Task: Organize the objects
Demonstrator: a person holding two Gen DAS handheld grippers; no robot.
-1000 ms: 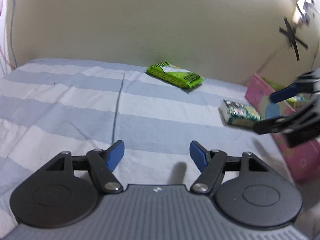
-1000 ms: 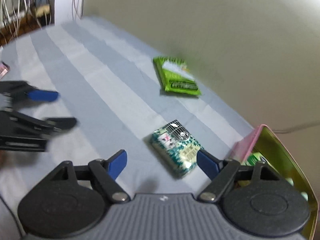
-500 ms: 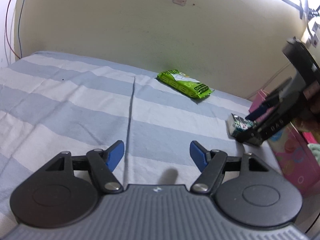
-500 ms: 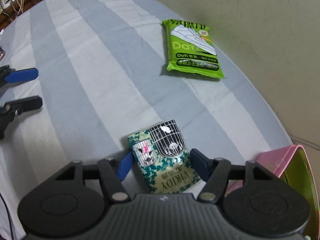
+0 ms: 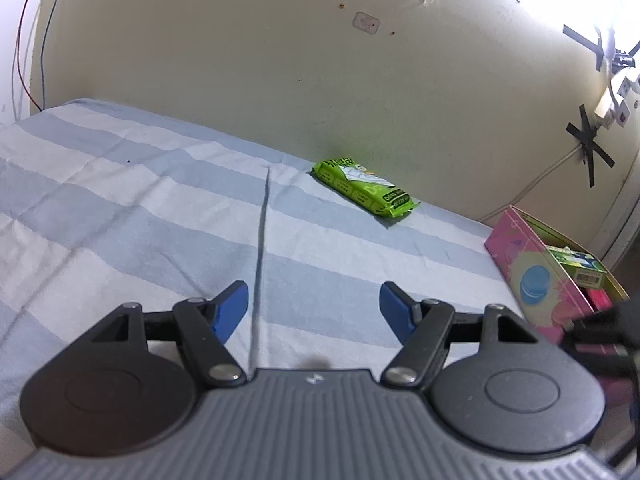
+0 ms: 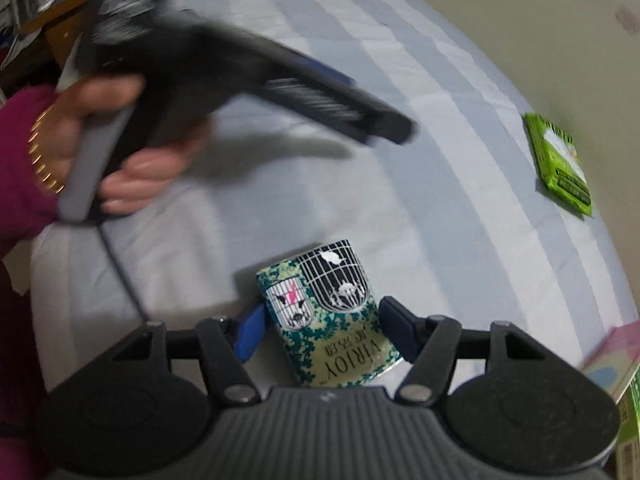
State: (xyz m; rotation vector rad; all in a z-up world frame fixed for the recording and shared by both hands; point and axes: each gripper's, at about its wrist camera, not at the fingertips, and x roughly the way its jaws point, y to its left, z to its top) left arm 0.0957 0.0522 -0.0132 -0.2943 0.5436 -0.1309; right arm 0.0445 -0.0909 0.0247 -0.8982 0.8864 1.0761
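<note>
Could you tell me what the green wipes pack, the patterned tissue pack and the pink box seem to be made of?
The green wipes pack looks like soft, glossy plastic film: it has crimped ends and a sheen. The patterned tissue pack, between the right gripper's fingers, also seems glossy printed film, with highlights. The pink box has stiff, straight walls; printed card or thin metal, I cannot tell which.

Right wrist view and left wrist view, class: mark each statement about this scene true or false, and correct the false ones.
1. The right tongs have the bird-cage tissue pack between their fingers. True.
2. The left tongs hold the green pack. False: they are open and hold nothing; it lies far ahead by the wall.
3. The pink box is closed. False: it is open, with items inside.
4. The bedsheet is striped. True.
</note>
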